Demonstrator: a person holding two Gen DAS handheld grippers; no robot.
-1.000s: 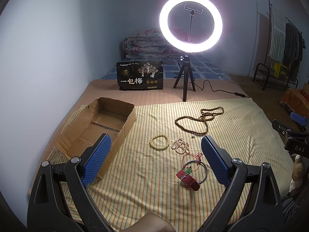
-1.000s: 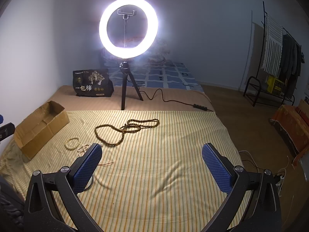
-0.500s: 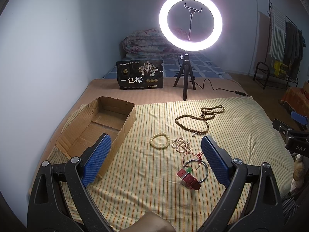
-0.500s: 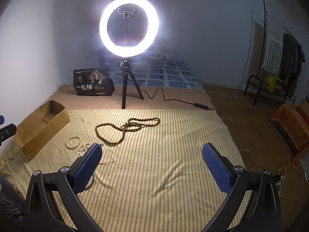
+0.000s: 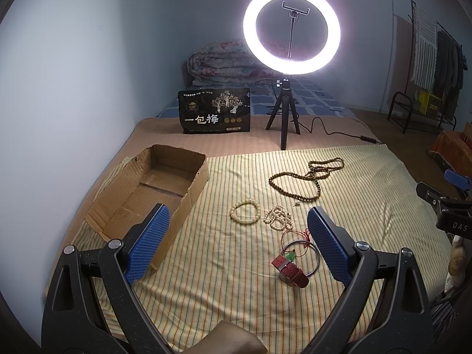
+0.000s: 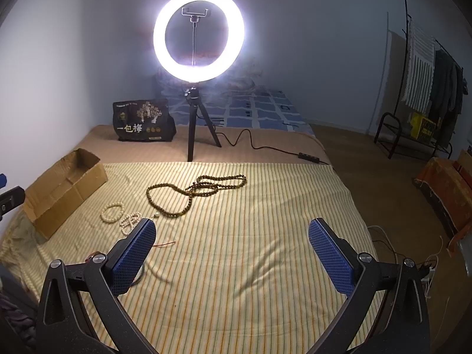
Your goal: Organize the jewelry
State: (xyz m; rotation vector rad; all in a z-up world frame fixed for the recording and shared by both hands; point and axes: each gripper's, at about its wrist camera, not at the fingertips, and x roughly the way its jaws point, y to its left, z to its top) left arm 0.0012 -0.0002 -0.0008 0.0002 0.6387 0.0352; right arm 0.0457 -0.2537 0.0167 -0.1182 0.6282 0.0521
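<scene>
Jewelry lies on a striped cloth (image 5: 236, 280). A long brown bead necklace (image 5: 306, 177) (image 6: 194, 194) lies farthest back. Nearer are a cream bead bracelet (image 5: 245, 213) (image 6: 112, 212), a pearl string (image 5: 277, 217) (image 6: 129, 221), a thin metal bangle (image 5: 315, 261) with red cord, and a red strap watch (image 5: 290, 271). An open cardboard box (image 5: 153, 188) (image 6: 59, 191) stands at the left. My left gripper (image 5: 237, 236) is open above the cloth, holding nothing, with the watch by its right finger. My right gripper (image 6: 231, 253) is open over bare cloth, right of the jewelry.
A lit ring light on a tripod (image 5: 290, 35) (image 6: 198, 37) stands behind the cloth, its cable (image 6: 265, 147) trailing right. A black printed bag (image 5: 215, 110) (image 6: 141, 121) leans beside it. A folded quilt (image 5: 224, 65) lies further back. A clothes rack (image 6: 424, 82) stands at the right.
Both views have shifted only slightly; the jewelry and box lie where they were. Both grippers stay open.
</scene>
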